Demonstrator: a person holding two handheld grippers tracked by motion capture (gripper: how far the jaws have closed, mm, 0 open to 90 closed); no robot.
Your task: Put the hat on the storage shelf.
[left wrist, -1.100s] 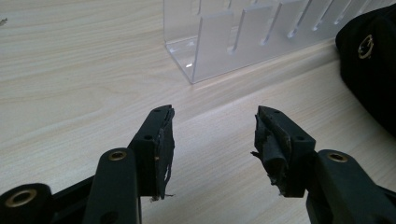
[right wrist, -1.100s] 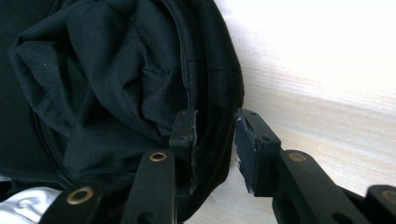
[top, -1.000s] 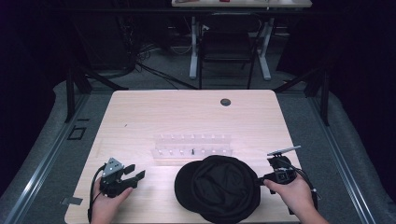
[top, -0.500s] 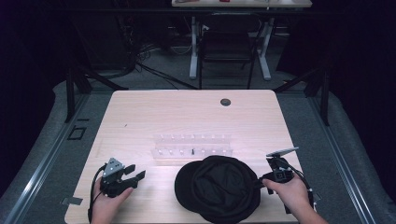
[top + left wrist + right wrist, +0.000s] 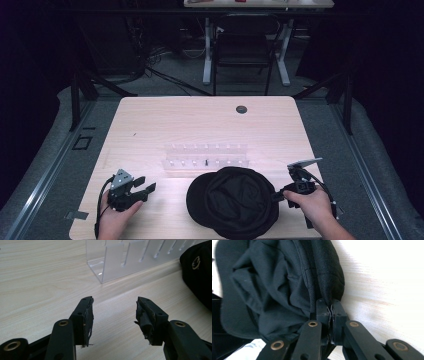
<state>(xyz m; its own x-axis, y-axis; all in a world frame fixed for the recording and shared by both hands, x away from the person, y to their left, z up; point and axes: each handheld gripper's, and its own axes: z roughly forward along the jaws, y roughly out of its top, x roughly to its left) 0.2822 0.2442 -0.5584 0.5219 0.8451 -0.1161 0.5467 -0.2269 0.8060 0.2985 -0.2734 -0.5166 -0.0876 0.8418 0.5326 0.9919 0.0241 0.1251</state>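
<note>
Wooden table (image 5: pixel 170 120) fills the frame's centre in the high view. A black cap (image 5: pixel 232 202) lies crown-down at lower centre, just below a clear acrylic rack (image 5: pixel 206 156). The right gripper (image 5: pixel 280 196), lower right, has just been closing and now pinches the cap's fabric edge (image 5: pixel 329 293) between its jaws. The left gripper (image 5: pixel 142 186), lower left, rests well apart from the cap, jaws wide and empty. Step in hand: securing the cap's rim. The next move probably calls for lifting or turning the cap without the fabric slipping free.
</note>
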